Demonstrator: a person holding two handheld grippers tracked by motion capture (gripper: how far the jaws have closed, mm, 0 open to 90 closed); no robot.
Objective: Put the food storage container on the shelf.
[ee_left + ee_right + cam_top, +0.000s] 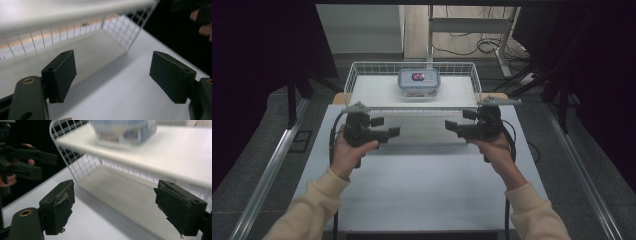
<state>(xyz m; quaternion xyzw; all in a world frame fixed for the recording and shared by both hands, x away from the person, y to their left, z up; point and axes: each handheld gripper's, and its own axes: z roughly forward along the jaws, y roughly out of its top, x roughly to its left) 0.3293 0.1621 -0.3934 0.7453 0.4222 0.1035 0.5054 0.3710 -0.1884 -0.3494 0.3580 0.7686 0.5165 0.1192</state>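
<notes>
The left tongs point(388, 127) and right tongs point(458, 121) hang over the white bench point(422, 190), just in front of the wire basket point(357, 75), each held in a hand that comes in from the near edge in a cream sleeve. They point inward at each other across a bare stretch of bench and stand well apart.

Both are open with nothing between the jaws. In the left gripper view the left tongs point(113, 75) show only bench and the basket's wire corner point(130, 32) through the gap. In the right gripper view the right tongs point(115, 205) frame the bench and the basket's near wall point(82, 167), and the pads point(63, 202) look ragged at the edges.

The box point(419, 82) sits inside the basket, on its white floor near the middle, toward the far side. It is a clear container with a blue-rimmed lid and something dark and reddish showing through the top. In the right gripper view the box point(122, 131) is blurred, so its label cannot be read; it seems to rest flat. Neither tongs touch the box or the basket. The other hand with its tongs point(27, 162) shows at the left of the right gripper view, over the bench edge.
</notes>
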